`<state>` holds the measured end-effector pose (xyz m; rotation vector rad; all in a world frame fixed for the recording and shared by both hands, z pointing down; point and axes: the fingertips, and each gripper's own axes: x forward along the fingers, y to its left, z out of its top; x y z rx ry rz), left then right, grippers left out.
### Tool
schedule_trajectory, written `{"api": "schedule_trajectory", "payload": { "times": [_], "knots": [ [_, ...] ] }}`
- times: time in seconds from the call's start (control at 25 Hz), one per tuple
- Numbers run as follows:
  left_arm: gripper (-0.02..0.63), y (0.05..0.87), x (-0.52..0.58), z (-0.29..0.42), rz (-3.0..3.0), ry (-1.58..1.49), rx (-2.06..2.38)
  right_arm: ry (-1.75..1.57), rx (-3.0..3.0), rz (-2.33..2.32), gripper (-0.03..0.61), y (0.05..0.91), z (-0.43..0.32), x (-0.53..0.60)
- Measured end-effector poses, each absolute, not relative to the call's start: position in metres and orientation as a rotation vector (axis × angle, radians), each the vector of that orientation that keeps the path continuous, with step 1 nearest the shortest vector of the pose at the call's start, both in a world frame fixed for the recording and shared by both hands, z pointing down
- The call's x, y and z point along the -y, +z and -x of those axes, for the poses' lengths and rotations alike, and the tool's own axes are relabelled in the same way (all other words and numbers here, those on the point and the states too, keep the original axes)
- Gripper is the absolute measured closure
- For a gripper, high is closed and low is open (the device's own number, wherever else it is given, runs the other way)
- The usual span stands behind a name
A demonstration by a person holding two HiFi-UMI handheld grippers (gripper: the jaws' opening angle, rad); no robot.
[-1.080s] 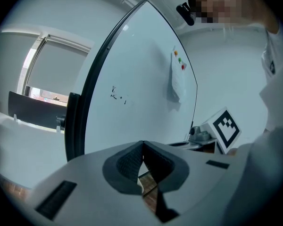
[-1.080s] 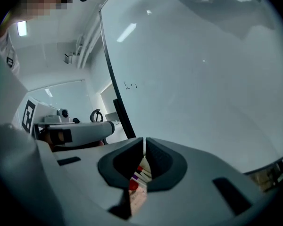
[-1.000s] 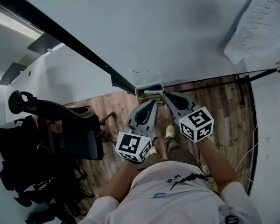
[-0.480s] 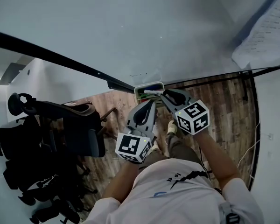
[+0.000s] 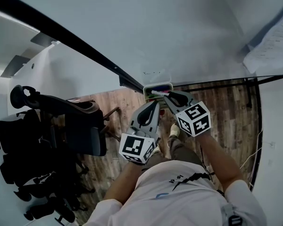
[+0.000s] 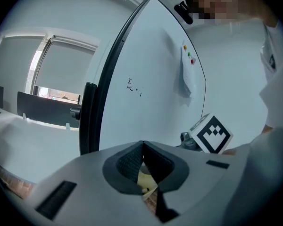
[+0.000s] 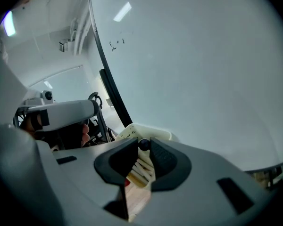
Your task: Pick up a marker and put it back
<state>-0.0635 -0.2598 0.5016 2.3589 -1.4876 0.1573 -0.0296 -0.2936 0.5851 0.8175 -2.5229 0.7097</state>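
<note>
Right gripper (image 5: 166,96): pinched on marker (image 5: 156,93), centre frame, just over tray (image 5: 157,84).
Left gripper (image 5: 154,105): jaws together, empty, just below tray.
Technique: hold marker level, lengthwise with tray; move slowly.

cream tray (image 5: 158,84) on the whiteboard (image 5: 179,32) holds markers (image 7: 141,169), perhaps 3.

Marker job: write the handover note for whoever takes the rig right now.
Right claw: shut on the marker, at the tray.
Left claw: shut, empty, close beside the right one.
Done: marker gripped. Whether it has cleared the tray can't be told.
Left: lift it if that isn't done, lay it back in the tray, open the claw.
</note>
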Motion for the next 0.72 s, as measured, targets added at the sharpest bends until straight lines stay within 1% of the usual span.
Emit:
{"api": "schedule_trajectory", "payload": {
  "times": [0.24,0.72],
  "knots": [
    [0.603,0.496,0.257,0.071,-2.356,0.144,1.507,0.804,2.533,-0.821,0.503,0.575,0.026,0.296],
    [0.603,0.472,0.244,0.058,-2.412,0.106,1.434,0.962,2.698,-0.846,0.503,0.494,0.005,0.28]
  ]
}}
